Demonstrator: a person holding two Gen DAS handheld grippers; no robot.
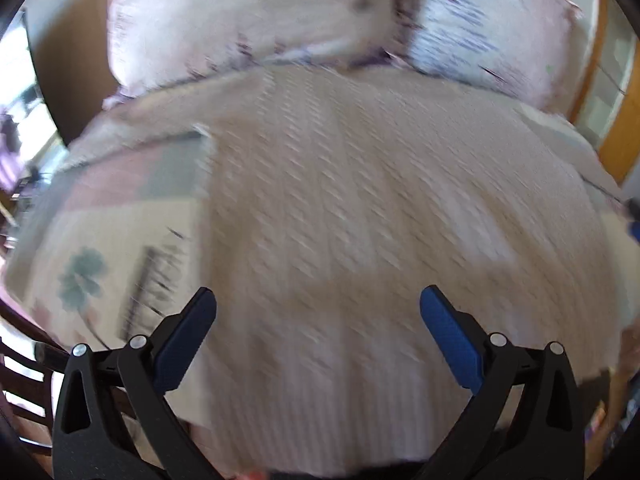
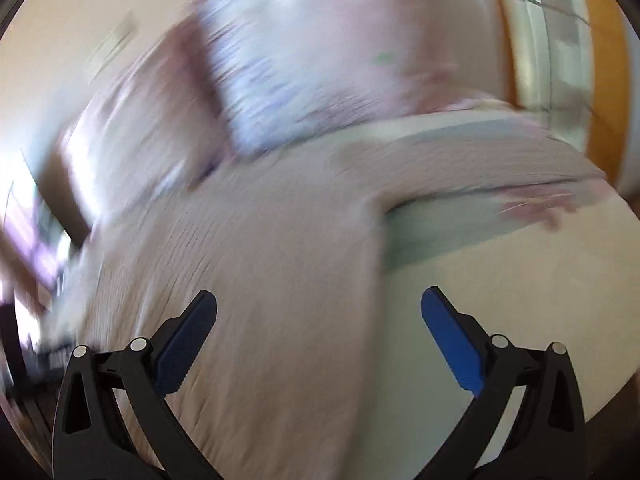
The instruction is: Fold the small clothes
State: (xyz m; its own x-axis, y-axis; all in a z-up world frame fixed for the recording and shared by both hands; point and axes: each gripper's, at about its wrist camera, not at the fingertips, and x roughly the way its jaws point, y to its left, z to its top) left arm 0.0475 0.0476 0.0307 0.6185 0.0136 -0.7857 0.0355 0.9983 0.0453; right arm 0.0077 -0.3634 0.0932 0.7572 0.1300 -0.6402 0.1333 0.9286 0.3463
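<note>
A pale beige knitted garment lies spread flat on a bed; both views are motion-blurred. My left gripper is open and empty, hovering over the garment's near part. In the right wrist view the same garment fills the left and middle, with one part stretching right toward the bed edge. My right gripper is open and empty above the garment's right edge, its right finger over the bare sheet.
The bed sheet is cream with a green flower print and grey and pink bands. Two pink-and-white pillows lie at the head of the bed. A wooden door frame stands to the right. Dark furniture slats show at lower left.
</note>
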